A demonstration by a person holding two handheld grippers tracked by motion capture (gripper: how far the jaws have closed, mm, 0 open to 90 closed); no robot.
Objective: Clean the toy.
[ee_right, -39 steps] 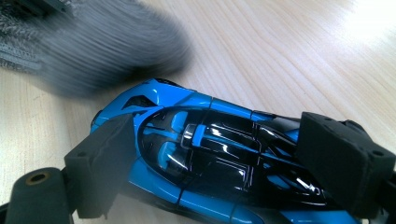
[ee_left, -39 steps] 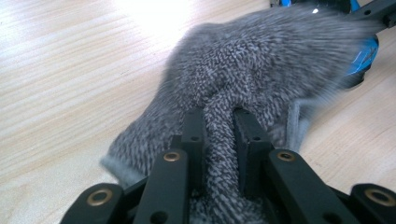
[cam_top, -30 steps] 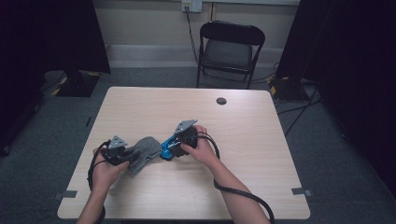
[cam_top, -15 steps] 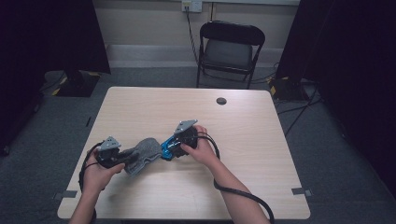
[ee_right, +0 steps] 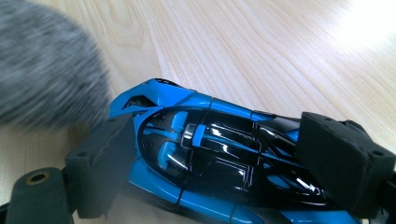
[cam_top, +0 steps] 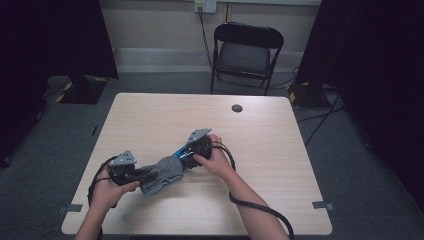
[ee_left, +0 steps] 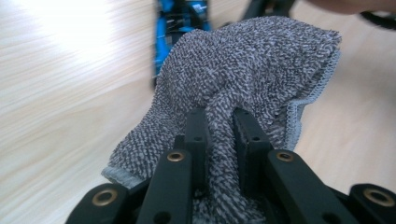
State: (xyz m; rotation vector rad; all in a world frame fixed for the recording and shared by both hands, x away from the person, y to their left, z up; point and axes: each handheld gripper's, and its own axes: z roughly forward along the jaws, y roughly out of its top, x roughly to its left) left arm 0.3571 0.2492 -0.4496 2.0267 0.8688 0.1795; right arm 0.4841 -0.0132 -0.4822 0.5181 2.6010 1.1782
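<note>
left gripper [ee_left: 219,128]: jaws pinched narrow on a fold of the grey cloth [cam_top: 161,173], near the table's [cam_top: 280,200] front edge | cloth: draped toward the blue toy car [ee_right: 210,154], touching its nose | right gripper [ee_right: 229,158]: jaws clamped on the car's sides, mid-table | chair [cam_top: 246,50]: beyond the table's far edge

Light wooden table [cam_top: 280,165], small dark round disc [cam_top: 237,108] near its far edge.

A black folding chair [cam_top: 246,52] is standing beyond the top edge of the bench [cam_top: 150,120], below a wall socket [cam_top: 205,6] at upper centre; cables [cam_top: 320,117] are lying on the floor at the right.
</note>
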